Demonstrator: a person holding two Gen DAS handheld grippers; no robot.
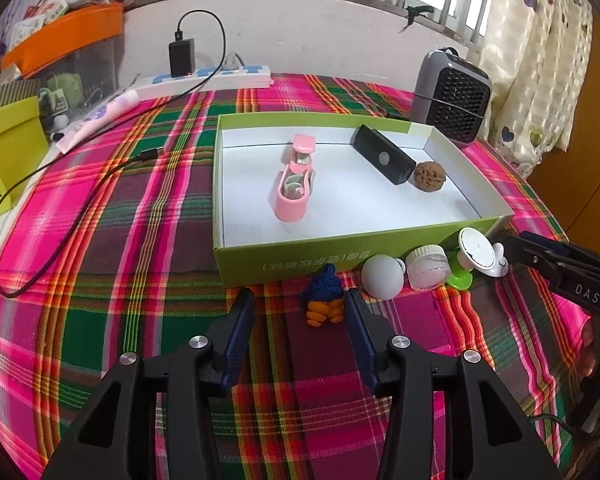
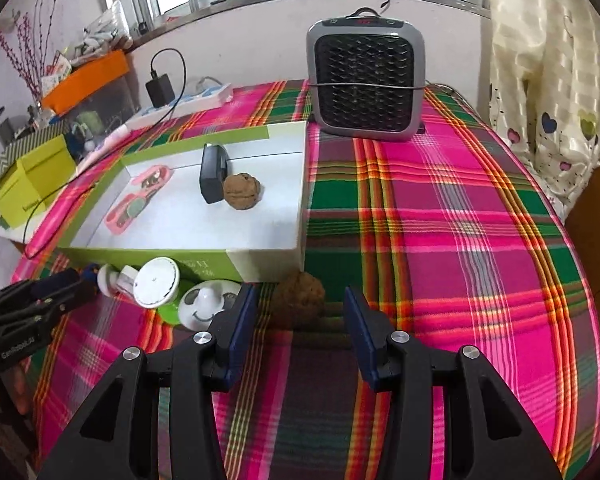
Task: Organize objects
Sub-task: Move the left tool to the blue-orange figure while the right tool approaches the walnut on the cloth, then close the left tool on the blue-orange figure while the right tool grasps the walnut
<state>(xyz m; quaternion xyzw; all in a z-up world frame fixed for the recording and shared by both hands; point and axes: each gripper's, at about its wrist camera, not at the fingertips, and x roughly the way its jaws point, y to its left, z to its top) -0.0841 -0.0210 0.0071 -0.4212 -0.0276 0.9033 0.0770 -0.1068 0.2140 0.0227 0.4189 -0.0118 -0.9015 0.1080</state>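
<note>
A green box with a white inside holds a pink case, a black device and a walnut. In front of it lie a blue and orange knitted toy, a white ball, a small white jar and a white disc on a green base. My left gripper is open, with the toy between its fingertips, close to the right finger. My right gripper is open around a second walnut on the cloth, with a gap on both sides.
A grey heater stands behind the box. A power strip with a black charger and a trailing cable lies at the back left, beside yellow-green boxes. A white smiley knob sits by my right gripper's left finger.
</note>
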